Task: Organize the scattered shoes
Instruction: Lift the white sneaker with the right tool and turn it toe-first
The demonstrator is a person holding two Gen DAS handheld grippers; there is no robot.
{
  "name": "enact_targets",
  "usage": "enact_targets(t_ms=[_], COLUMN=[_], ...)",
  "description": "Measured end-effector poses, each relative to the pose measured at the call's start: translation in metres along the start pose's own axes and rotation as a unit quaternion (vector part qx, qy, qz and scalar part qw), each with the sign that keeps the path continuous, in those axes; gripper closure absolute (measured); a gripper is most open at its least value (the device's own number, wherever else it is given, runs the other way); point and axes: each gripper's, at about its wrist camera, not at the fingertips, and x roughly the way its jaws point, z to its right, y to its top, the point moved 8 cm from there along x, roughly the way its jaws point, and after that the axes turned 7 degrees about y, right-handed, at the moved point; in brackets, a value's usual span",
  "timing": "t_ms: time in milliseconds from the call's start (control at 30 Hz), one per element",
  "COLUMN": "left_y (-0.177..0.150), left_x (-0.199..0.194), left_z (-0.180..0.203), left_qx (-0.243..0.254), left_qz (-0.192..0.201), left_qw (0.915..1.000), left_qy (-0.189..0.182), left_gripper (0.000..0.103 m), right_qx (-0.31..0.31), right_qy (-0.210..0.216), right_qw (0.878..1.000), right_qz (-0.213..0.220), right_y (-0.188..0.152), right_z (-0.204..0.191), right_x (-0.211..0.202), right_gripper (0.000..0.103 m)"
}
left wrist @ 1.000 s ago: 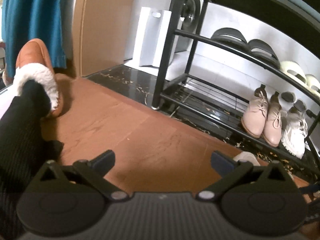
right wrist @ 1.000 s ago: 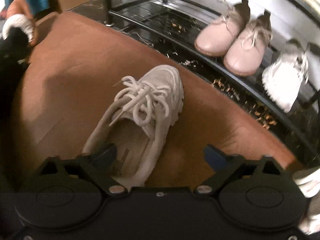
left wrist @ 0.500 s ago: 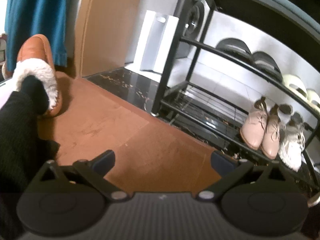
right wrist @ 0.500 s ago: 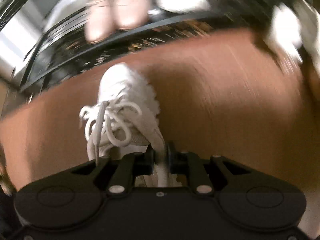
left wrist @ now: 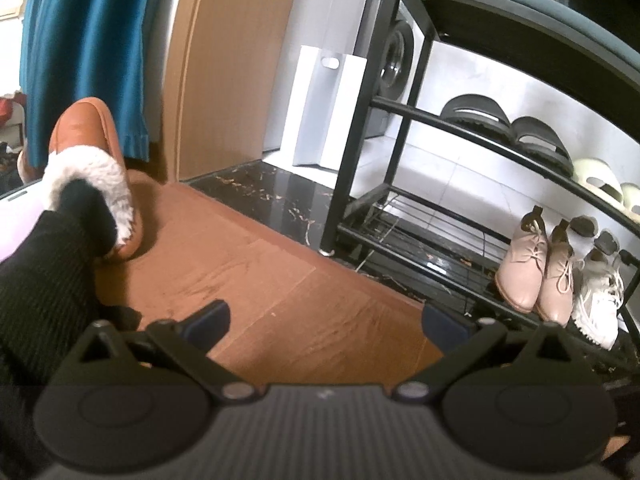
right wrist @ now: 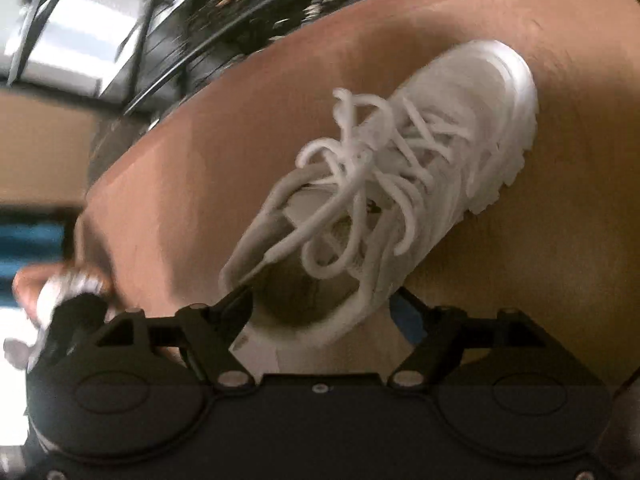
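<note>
A white lace-up sneaker (right wrist: 400,184) lies on the brown wooden floor (right wrist: 540,272) in the right wrist view, toe pointing up and right. My right gripper (right wrist: 324,312) is open, its fingers spread on either side of the sneaker's heel opening. My left gripper (left wrist: 326,318) is open and empty above the wooden floor (left wrist: 280,292), facing the black shoe rack (left wrist: 404,116). The matching white sneaker (left wrist: 598,304) and a pair of pink lace-up shoes (left wrist: 536,276) stand on the rack's bottom shelf.
Dark slippers (left wrist: 504,128) and pale slippers (left wrist: 600,184) sit on the rack's upper shelf. A person's foot in an orange fur-lined slipper (left wrist: 92,168) rests on the floor at left. A teal curtain (left wrist: 88,52) and a white bag (left wrist: 324,108) stand behind.
The right gripper was shut on the sneaker's heel edge half a second ago and has opened. The sneaker has swung so its toe points right. The left gripper's view has lifted slightly.
</note>
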Motion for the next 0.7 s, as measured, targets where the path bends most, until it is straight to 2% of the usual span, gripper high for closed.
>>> enact_targets(t_ms=[33,67,167,200,233,267,300,333,367,433,500,533,567,700], left_y=[0.000,-0.001,-0.004,-0.004,-0.005,-0.006,-0.007,-0.007,-0.009,-0.012,-0.018,-0.020,-0.022,-0.025], left_x=[0.001,0.003,0.004,0.005,0.005,0.004,0.003,0.002,0.000,-0.003,-0.005,-0.005,-0.005,-0.004], left_z=[0.001,0.002,0.009,0.012,0.014,0.015,0.018,0.019,0.021,0.024,0.032,0.035,0.038,0.046], left_qx=[-0.001,-0.001,0.012,0.018,0.022,0.025,0.030,0.031,0.033,0.038,0.052,0.058,0.064,0.079], left_qz=[-0.002,-0.004,-0.004,-0.003,-0.003,-0.001,0.002,0.004,0.008,0.016,0.020,0.019,0.018,0.017], left_qw=[1.0000,1.0000,0.9999,0.9998,0.9997,0.9997,0.9995,0.9995,0.9994,0.9991,0.9984,0.9981,0.9978,0.9967], left_qy=[0.000,-0.001,-0.004,-0.005,-0.006,-0.008,-0.010,-0.008,-0.003,0.008,0.013,0.010,0.005,-0.007], left_gripper=[0.001,0.001,0.001,0.001,0.001,0.001,0.001,0.001,0.001,0.001,0.001,0.001,0.001,0.001], right_qx=[-0.017,-0.038,-0.088,-0.121,-0.188,-0.313,-0.431,-0.533,-0.606,-0.722,-0.774,-0.791,-0.796,-0.790], right_qy=[0.003,0.008,0.044,0.053,0.037,-0.001,-0.039,-0.076,-0.104,-0.136,-0.141,-0.144,-0.144,-0.139], right_qw=[1.000,0.999,0.994,0.990,0.981,0.950,0.901,0.841,0.786,0.679,0.617,0.594,0.586,0.597], right_qz=[-0.007,-0.017,-0.050,-0.056,-0.040,-0.006,0.028,0.053,0.058,0.018,-0.012,-0.025,-0.037,-0.030], right_y=[0.003,0.003,0.000,0.002,0.005,0.010,0.016,0.018,0.014,-0.003,-0.016,-0.021,-0.025,-0.019], right_z=[-0.001,-0.004,-0.015,-0.022,-0.028,-0.036,-0.046,-0.053,-0.051,-0.035,-0.023,-0.017,-0.012,-0.008], right_x=[-0.007,-0.019,-0.049,-0.057,-0.062,-0.067,-0.073,-0.076,-0.070,-0.051,-0.038,-0.026,-0.014,0.015], right_gripper=[0.013,0.012,0.011,0.011,0.010,0.008,0.003,0.001,0.001,0.001,0.001,0.001,0.001,0.001])
